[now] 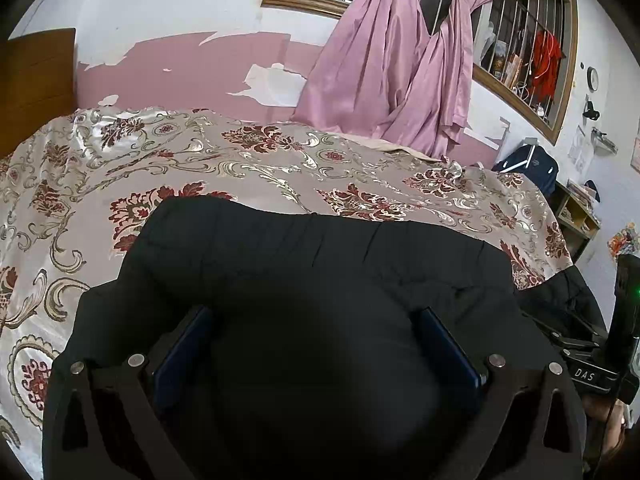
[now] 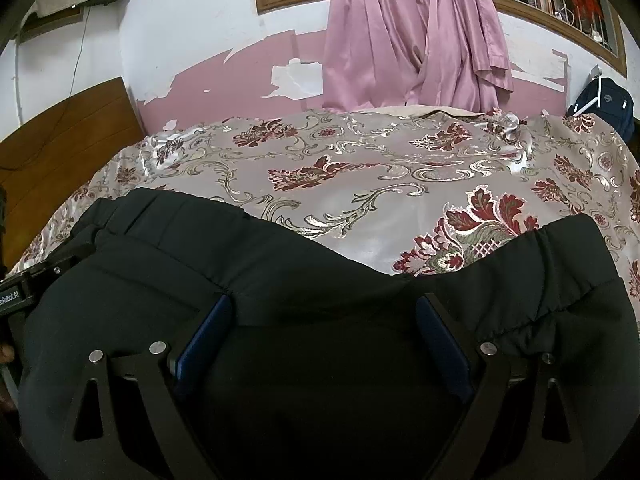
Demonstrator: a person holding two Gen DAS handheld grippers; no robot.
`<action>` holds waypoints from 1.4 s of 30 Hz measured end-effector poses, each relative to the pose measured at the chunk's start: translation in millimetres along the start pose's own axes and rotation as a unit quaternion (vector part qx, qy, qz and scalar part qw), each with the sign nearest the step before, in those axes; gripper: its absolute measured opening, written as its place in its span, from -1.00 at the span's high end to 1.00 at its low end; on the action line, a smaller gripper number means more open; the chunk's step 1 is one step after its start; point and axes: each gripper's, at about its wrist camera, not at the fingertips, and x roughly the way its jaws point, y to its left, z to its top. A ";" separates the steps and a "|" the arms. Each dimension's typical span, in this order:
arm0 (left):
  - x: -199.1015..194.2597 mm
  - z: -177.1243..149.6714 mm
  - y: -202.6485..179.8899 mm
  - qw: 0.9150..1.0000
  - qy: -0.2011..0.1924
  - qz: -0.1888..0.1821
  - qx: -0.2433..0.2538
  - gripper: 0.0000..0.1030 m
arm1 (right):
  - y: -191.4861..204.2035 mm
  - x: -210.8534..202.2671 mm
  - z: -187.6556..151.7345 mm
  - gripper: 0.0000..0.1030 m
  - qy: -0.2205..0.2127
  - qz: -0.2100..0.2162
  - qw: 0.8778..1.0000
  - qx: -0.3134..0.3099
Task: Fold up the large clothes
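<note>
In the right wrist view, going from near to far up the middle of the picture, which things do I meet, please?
Black garment between the gripper's fingers → floral bedspread → peeling pink wall → pink curtains.

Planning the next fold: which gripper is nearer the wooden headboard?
Left. The left gripper is over the black garment on the side of the wooden headboard; the right gripper is beside it, farther from the headboard.
</note>
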 end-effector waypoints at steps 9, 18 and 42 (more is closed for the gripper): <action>2.7 -0.4 2.6 1.000 -0.007 0.000 0.000 -1.00 | 5.5 -9.0 -2.7 -0.75 -0.027 -0.021 0.999 -0.011; -30.2 -2.0 11.4 0.995 -0.063 0.070 -0.022 -1.00 | 14.2 -43.3 -6.4 -0.76 -0.091 -0.103 0.990 -0.032; -57.3 -28.9 132.2 0.987 0.018 0.033 -0.159 -0.99 | -112.2 -110.8 -28.8 -0.76 -0.079 -0.141 0.977 0.137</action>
